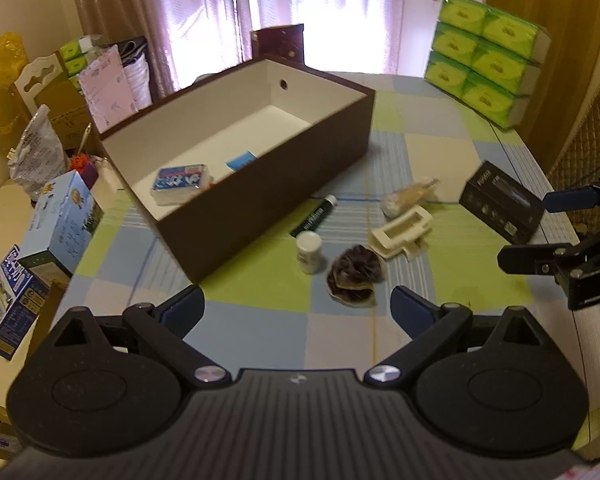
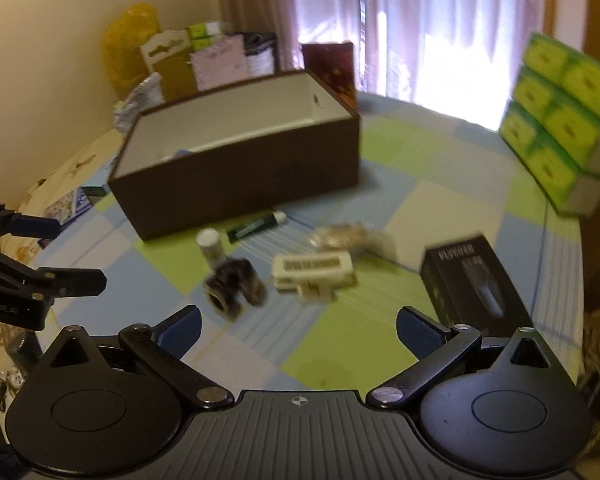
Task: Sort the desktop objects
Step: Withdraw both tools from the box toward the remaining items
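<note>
A brown box [image 1: 284, 184] [image 2: 236, 184] with a white inside stands open on the checked tablecloth. It holds a blue-and-white pack [image 1: 182, 182] and a blue card [image 1: 242, 160]. In front of it lie a dark green tube [image 1: 314, 216] [image 2: 256, 224], a small white bottle [image 1: 309, 252] [image 2: 211, 246], a dark scrunchie [image 1: 354, 274] [image 2: 236, 284], a cream plastic clip [image 1: 400, 232] [image 2: 312, 270], a clear wrapped packet [image 1: 408, 196] [image 2: 348, 236] and a black carton [image 1: 500, 202] [image 2: 472, 284]. My left gripper [image 1: 296, 308] [image 2: 78, 254] hovers open just short of the scrunchie. My right gripper [image 2: 300, 324] [image 1: 524, 229] is open, empty, beside the black carton.
Stacked green tissue packs [image 1: 484, 56] [image 2: 560, 128] stand at the table's far right. A blue carton [image 1: 60, 224], bags and cardboard boxes crowd the left side beyond the table edge. Curtains hang behind the brown box.
</note>
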Motion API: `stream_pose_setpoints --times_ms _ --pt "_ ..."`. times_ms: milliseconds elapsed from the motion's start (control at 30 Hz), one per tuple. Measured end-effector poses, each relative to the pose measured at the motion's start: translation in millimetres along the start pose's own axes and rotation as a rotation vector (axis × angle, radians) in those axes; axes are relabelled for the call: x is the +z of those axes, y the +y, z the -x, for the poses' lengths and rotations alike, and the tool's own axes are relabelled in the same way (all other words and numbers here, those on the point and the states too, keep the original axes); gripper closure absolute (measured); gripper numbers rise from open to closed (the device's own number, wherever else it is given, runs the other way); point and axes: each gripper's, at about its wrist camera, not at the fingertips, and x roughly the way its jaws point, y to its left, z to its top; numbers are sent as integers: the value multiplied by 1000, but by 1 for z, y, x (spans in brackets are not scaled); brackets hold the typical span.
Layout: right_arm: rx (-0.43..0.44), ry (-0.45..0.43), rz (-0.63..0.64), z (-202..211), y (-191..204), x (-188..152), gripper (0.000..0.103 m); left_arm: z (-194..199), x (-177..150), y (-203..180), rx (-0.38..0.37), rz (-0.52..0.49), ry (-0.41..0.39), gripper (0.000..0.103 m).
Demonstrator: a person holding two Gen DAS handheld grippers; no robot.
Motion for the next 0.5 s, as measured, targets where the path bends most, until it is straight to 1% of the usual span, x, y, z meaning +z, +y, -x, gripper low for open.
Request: stream_pose_setpoints --times_ms 267,500 --pt "-75 45 -61 -3 -23 -25 2 -25 -10 -18 -66 -62 25 10" --pt "-127 84 -140 -8 -48 -36 2 -55 -13 -29 -115 -92 59 12"
